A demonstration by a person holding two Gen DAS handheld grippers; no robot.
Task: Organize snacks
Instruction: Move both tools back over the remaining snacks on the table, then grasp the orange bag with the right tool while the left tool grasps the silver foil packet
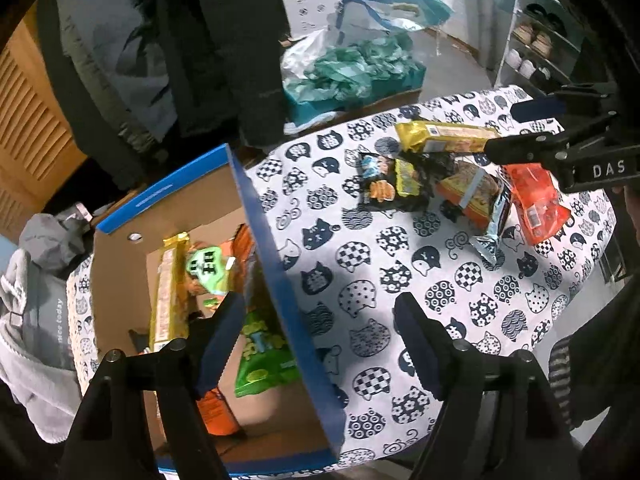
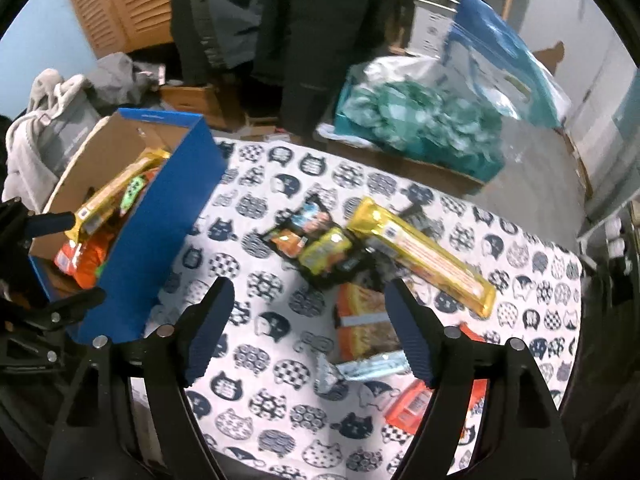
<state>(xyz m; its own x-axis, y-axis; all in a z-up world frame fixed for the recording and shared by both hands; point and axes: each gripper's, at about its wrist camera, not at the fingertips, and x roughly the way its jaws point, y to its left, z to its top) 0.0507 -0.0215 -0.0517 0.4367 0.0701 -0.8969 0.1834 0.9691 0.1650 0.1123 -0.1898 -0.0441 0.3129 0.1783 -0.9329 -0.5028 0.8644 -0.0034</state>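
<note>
A blue cardboard box (image 1: 280, 280) stands on the left of the cat-print table (image 1: 400, 264); it also shows in the right wrist view (image 2: 160, 216). Inside lie a yellow bar pack (image 1: 168, 288), green packets (image 1: 264, 352) and an orange packet (image 1: 216, 408). My left gripper (image 1: 316, 340) is open and empty, straddling the box's right wall. A pile of snacks lies on the table: a long yellow pack (image 2: 424, 256), a black packet (image 2: 316, 240), an orange pack (image 2: 364, 324), a silver wrapper (image 2: 360, 368), a red packet (image 2: 416, 404). My right gripper (image 2: 308, 328) is open and empty above the pile.
Dark coats (image 2: 280, 20) hang behind the table. A box of teal bags (image 2: 420, 128) and a blue plastic bag (image 2: 504, 60) sit on the floor beyond. Grey clothing (image 2: 44, 120) lies left of the box. A shoe rack (image 1: 536, 44) stands at the far right.
</note>
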